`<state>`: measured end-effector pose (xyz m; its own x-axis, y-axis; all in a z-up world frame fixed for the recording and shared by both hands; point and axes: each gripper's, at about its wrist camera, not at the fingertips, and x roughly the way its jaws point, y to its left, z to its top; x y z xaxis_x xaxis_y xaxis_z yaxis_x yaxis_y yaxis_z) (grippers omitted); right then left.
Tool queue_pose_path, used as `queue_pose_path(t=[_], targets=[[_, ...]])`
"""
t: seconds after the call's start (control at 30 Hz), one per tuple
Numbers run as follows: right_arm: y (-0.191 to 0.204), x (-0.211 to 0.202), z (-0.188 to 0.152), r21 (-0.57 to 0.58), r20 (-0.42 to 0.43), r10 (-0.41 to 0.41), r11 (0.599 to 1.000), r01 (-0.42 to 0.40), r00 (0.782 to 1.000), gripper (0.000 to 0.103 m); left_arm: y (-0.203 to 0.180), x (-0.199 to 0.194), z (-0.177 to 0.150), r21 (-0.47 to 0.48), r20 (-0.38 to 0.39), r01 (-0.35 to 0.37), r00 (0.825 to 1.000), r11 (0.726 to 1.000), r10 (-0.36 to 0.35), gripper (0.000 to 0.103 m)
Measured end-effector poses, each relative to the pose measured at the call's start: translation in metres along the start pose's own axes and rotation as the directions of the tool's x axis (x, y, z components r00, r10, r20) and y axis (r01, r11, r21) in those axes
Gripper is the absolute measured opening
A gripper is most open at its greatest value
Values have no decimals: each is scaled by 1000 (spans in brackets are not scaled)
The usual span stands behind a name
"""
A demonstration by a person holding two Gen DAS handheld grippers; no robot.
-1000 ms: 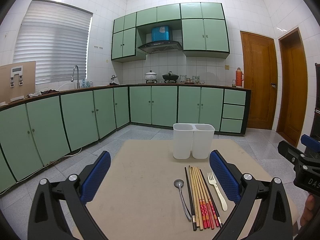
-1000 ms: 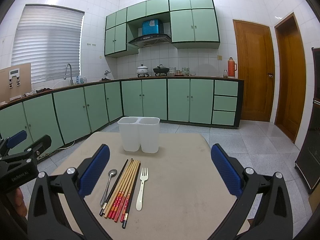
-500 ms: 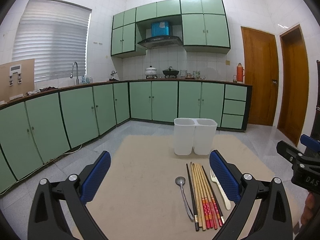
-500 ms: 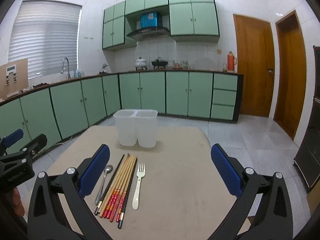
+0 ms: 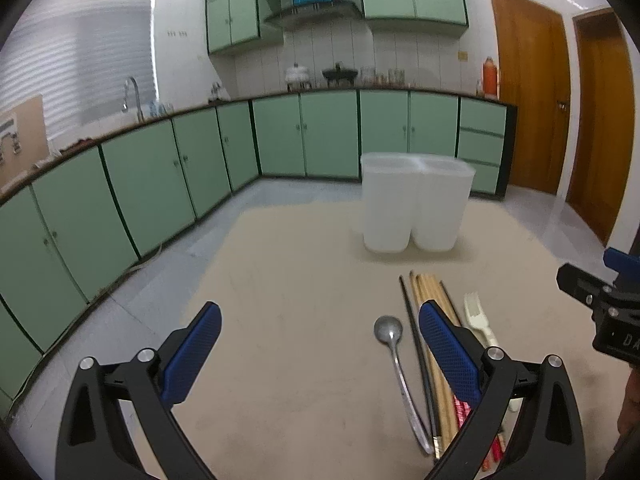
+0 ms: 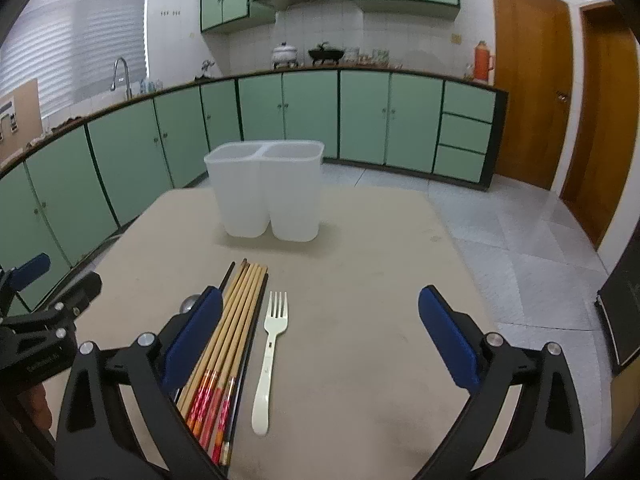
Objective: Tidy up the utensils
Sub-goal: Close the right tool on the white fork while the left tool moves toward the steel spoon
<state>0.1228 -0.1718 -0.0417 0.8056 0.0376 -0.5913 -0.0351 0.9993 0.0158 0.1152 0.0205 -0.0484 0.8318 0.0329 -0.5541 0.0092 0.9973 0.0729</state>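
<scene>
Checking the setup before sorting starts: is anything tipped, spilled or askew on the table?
Nothing stands out. The white two-compartment holder stands upright, and the spoon, chopsticks and fork lie side by side in front of it. Both claws, left claw and right claw, are open.

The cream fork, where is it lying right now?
In the right wrist view the cream fork lies flat on the table, just right of the chopsticks, tines pointing toward the white two-compartment holder.
</scene>
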Motion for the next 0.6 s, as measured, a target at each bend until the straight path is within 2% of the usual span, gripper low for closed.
queue_pose_path(t=[0.13, 0.23, 0.47, 0.6], targets=[[7, 34, 3, -18, -74, 27, 999, -29, 997, 81, 1, 31, -6, -1, -83, -1, 997, 1000, 1, 97], [12, 57, 1, -22, -138, 42, 999, -45, 990, 76, 0, 50, -10, 0, -136, 14, 991, 1000, -13, 97], [12, 105, -8, 6, -287, 73, 997, -75, 955, 57, 1, 82, -18, -1, -215, 23, 976, 1000, -23, 97], [15, 118, -9, 33, -329, 101, 995, -96, 939, 57, 4, 87, -20, -9, -231, 25, 973, 1000, -26, 97]])
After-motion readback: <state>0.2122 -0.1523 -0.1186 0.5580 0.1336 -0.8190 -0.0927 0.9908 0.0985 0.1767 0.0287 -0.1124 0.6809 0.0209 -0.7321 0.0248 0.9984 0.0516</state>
